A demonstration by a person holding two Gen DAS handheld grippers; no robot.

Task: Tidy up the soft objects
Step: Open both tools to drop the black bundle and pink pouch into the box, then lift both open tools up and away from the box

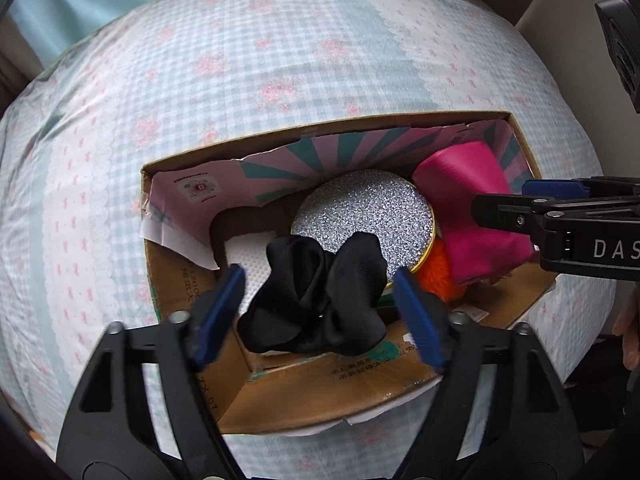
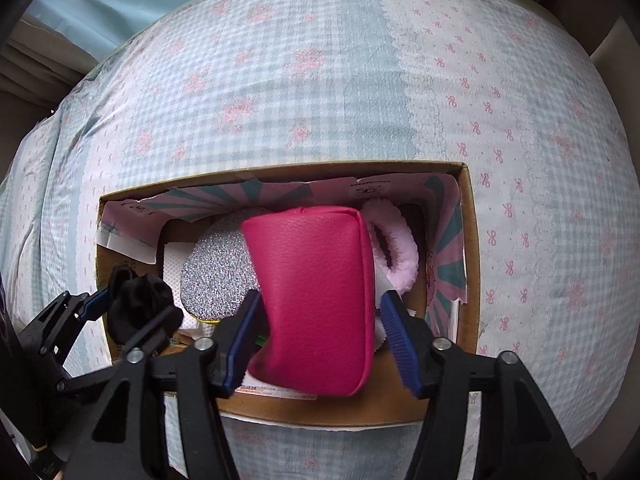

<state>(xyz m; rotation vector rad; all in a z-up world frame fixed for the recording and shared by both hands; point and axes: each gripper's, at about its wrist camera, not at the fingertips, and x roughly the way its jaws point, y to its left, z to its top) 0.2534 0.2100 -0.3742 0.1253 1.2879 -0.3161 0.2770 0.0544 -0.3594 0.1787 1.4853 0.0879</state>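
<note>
Two tongs pointing steeply down, spread over box

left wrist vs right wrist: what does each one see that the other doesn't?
Only the left wrist view: an orange fluffy item beside the pouch, and a person's hand at the right edge.

Only the right wrist view: a pale pink fuzzy ring behind the pouch.

Both: the cardboard box on the checked bedspread, the black satin scrunchie between the left gripper's open pads, the magenta leather-look pouch between the right gripper's pads, the silver glitter round tin and white mesh fabric.
</note>
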